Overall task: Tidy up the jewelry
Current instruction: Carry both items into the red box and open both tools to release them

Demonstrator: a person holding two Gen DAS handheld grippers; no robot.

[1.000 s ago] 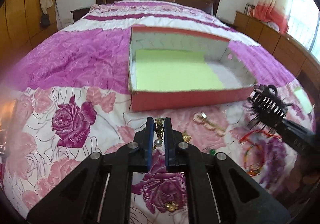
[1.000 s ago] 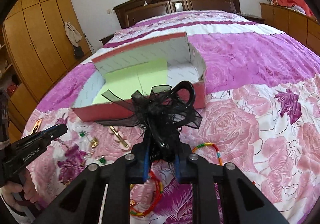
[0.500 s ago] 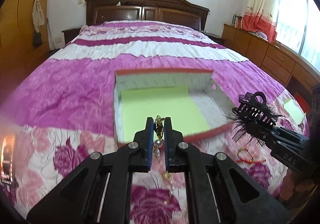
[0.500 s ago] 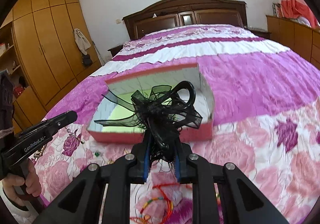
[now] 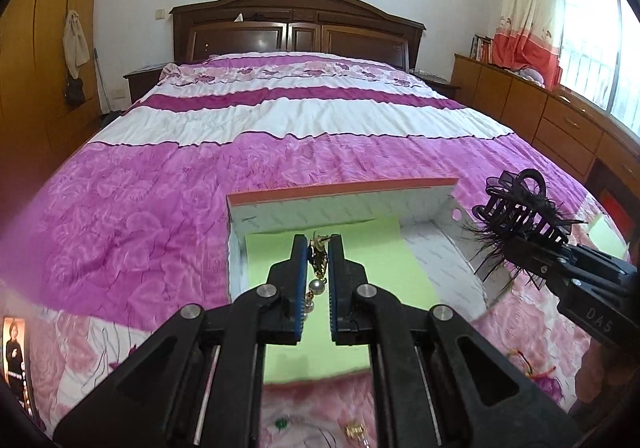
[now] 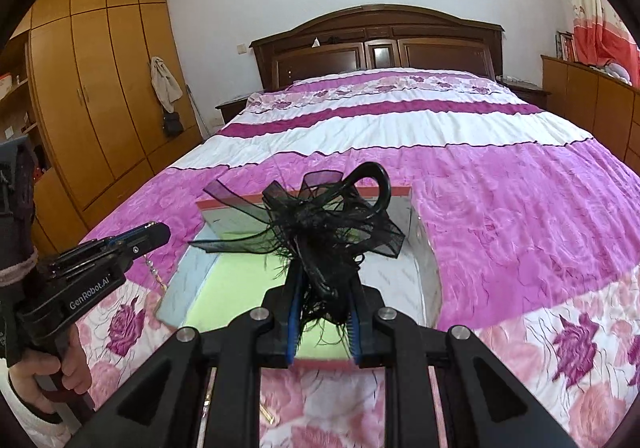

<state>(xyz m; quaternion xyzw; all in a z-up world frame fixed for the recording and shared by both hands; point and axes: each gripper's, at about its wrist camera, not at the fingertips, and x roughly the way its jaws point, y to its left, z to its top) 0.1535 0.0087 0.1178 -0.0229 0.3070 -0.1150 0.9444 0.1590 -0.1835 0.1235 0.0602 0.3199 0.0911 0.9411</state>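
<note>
An open red-edged box (image 5: 344, 190) with a lime-green liner (image 5: 384, 272) lies on the bed. My left gripper (image 5: 318, 248) is shut on a gold and pearl jewelry piece (image 5: 318, 284) that dangles over the liner. My right gripper (image 6: 322, 284) is shut on a black ribbon-and-feather hair claw (image 6: 320, 224), held above the box (image 6: 424, 272). In the left wrist view the right gripper with the hair claw (image 5: 520, 212) hovers at the box's right end. In the right wrist view the left gripper (image 6: 154, 234) reaches in from the left, its chain (image 6: 154, 272) hanging below.
Loose jewelry lies on the floral bedspread near me: a green bead (image 5: 280, 424), a gold piece (image 5: 356, 430), a coloured bracelet (image 5: 528, 368). A wooden headboard (image 5: 296, 28) stands at the far end, cabinets (image 5: 568, 128) on the right, a wardrobe (image 6: 92, 96) on the left.
Both grippers rose and moved forward from the bedspread to above the box, each carrying its piece. The jewelry left the bed and now hangs over the green liner.
</note>
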